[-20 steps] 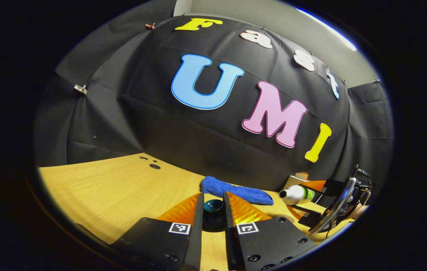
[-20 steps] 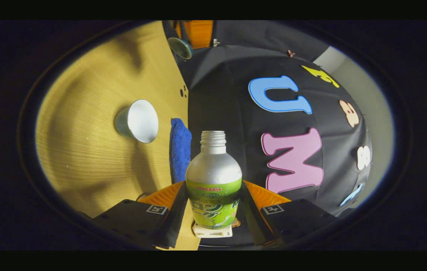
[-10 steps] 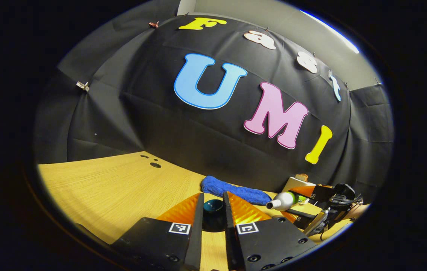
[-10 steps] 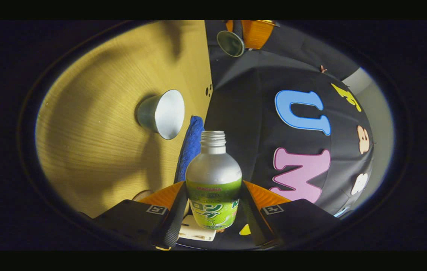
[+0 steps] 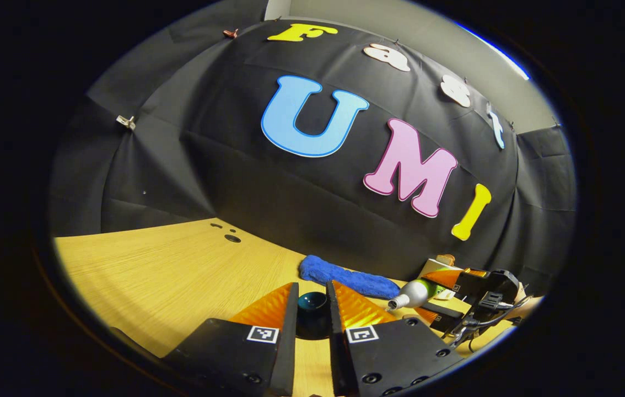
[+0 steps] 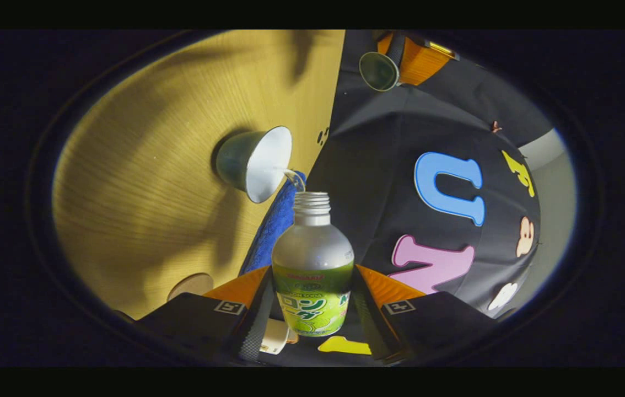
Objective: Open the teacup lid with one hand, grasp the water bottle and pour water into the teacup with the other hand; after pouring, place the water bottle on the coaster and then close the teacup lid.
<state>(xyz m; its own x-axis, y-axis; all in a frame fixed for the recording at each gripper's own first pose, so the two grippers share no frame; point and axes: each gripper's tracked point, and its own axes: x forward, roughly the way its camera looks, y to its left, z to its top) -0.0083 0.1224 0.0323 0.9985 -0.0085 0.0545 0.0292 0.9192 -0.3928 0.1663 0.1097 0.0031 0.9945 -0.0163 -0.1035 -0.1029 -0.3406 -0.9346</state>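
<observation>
My right gripper is shut on a silver water bottle with a green label, uncapped and tipped over. A thin stream of water runs from its mouth into the white-lined teacup on the wooden table. My left gripper is shut on the dark teal teacup lid, held above the table. In the left gripper view the tilted bottle and the right gripper sit at the lower right. The lid also appears at the top of the right gripper view.
A blue cloth lies along the table's back edge by the booth wall. A round wooden coaster lies near my right gripper. A small white box stands behind the bottle. Dark holes mark the table's far left.
The right gripper tipped the bottle further and brought its mouth to the teacup's rim; water now flows out. The left gripper with the lid barely moved.
</observation>
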